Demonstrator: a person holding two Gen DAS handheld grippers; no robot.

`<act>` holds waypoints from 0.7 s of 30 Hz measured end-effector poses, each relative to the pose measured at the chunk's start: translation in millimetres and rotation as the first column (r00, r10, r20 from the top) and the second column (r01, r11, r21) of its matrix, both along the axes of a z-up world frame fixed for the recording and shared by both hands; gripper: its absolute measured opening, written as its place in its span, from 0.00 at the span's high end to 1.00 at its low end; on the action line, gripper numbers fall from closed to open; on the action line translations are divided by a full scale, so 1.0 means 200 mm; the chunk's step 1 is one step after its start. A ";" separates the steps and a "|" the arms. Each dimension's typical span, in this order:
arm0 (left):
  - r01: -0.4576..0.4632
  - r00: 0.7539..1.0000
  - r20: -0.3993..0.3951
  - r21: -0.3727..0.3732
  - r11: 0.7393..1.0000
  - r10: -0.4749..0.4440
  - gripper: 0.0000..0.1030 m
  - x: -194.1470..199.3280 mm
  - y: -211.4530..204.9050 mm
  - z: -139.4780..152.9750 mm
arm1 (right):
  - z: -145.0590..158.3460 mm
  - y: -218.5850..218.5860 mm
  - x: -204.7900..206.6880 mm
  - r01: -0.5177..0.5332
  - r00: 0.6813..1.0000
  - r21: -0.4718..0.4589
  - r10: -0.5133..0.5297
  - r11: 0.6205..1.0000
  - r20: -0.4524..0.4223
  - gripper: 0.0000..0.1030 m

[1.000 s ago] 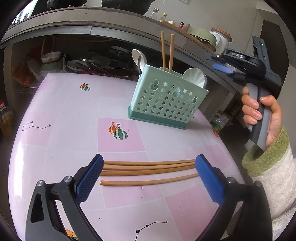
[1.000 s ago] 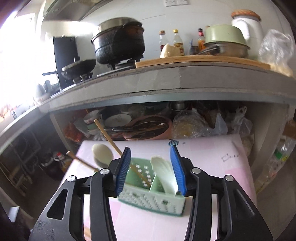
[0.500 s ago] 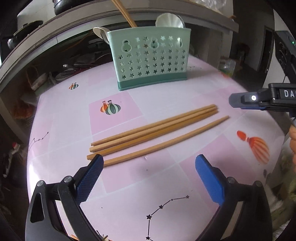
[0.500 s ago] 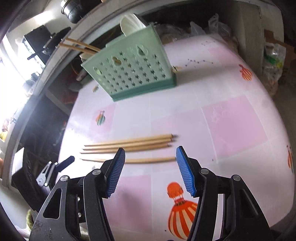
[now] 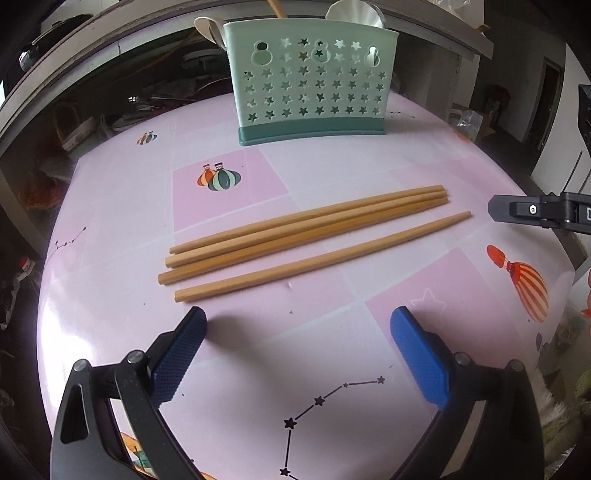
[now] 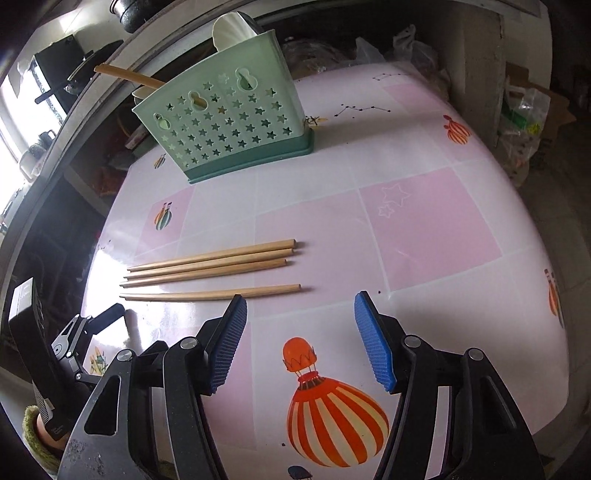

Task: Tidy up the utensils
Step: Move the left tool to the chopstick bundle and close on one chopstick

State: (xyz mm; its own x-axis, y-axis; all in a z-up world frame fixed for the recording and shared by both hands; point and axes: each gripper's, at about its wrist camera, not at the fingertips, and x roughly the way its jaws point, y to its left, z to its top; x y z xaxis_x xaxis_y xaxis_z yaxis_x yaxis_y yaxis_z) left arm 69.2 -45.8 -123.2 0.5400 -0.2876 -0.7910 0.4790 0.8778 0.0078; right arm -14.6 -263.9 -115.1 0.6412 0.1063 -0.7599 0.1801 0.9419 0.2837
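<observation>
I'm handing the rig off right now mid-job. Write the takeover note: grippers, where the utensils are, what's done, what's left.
Left gripper: open, empty, hovering low just short of the loose chopsticks.
Right gripper: jaws have just been opening, nothing between them, also close to the chopsticks.
Four chopsticks lie flat on the pink table: three bunched, one slightly apart nearer the grippers.
Green holder stands upright at the table's far side.
Done: holder already has white spoons and at least one chopstick in it.
Left: pick up the four chopsticks and stand them in the holder.
</observation>
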 end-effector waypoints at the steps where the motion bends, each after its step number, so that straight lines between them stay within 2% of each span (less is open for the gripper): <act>1: -0.003 1.000 -0.003 0.002 1.000 0.003 0.05 0.00 0.00 0.00 | 0.00 -0.01 0.00 0.000 1.000 0.008 0.000 1.000 -0.001 0.43; 11: -0.008 1.000 0.015 -0.008 1.000 0.008 0.05 -0.02 0.01 0.00 | -0.04 -0.03 0.00 -0.001 1.000 0.052 0.001 0.999 -0.012 0.43; 18: 0.008 1.000 -0.016 0.034 0.999 -0.008 0.05 0.01 -0.01 0.01 | -0.05 -0.05 -0.02 0.000 1.000 0.066 0.000 0.998 -0.001 0.43; 21: 0.061 0.995 0.069 0.071 0.996 -0.066 0.11 -0.02 -0.05 0.06 | -0.05 -0.06 -0.03 -0.001 1.000 0.051 0.001 0.999 0.003 0.43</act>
